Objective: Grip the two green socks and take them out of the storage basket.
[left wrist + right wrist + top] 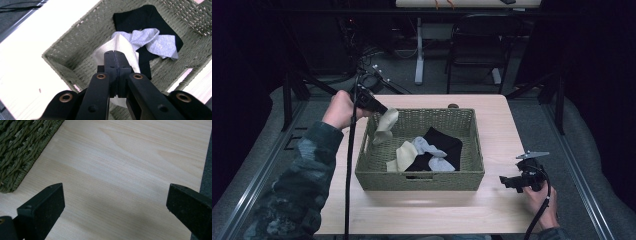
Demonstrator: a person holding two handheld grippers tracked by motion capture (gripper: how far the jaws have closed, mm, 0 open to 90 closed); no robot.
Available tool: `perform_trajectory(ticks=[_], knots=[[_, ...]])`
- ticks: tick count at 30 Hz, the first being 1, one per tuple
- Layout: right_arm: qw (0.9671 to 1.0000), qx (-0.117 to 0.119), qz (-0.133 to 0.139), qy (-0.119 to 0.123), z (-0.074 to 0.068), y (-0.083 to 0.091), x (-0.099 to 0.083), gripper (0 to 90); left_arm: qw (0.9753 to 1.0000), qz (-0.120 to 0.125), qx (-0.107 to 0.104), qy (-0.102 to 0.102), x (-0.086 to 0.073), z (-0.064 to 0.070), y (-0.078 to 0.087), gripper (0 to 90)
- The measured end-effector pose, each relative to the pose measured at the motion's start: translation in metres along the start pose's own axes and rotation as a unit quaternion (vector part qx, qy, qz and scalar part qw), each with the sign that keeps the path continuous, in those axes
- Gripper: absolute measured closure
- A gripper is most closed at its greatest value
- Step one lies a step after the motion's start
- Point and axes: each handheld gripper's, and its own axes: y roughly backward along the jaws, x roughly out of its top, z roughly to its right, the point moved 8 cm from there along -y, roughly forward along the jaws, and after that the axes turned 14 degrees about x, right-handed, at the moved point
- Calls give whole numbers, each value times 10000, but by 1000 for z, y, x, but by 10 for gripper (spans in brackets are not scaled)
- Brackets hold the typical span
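A green woven basket (pixel 420 177) sits in the middle of the wooden table (pixel 497 125). Inside lie a black cloth (pixel 444 142), a grey cloth (pixel 432 150) and a cream sock (pixel 403 156). My left gripper (pixel 384 109) hovers over the basket's back-left corner, shut on a second cream sock (pixel 385 126) that hangs down from its jaws. In the left gripper view the jaws are pressed together on that cream sock (pixel 125 47), with the grey cloth (pixel 160 43) and black cloth (pixel 142 17) below. My right gripper (pixel 507 181) rests low on the table right of the basket, open and holding nothing.
The basket corner (pixel 17 150) lies just left of my right gripper's jaws, bare table ahead of them. The table's right edge (pixel 203 170) is close. A black chair (pixel 479 45) and a table leg (pixel 419 50) stand beyond the far edge.
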Motion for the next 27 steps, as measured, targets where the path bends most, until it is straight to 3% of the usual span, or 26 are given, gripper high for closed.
perform_trajectory(ticks=[8, 16, 21, 27], knots=[[10000, -10, -49, 21, 0, 0, 0, 9, 9997, 146, 160, 63, 11, -17, 28, 900], [10000, -21, -70, 7, 0, 1, -2, 10, 9985, 252, 467, 166, 17, -41, 61, 900], [10000, -40, -47, -3, 0, 1, -2, 11, 9971, 265, 640, 324, 9, -60, 80, 900], [10000, -41, -69, 8, 0, 1, -2, 11, 9955, 216, 761, 515, -6, -78, 88, 900]])
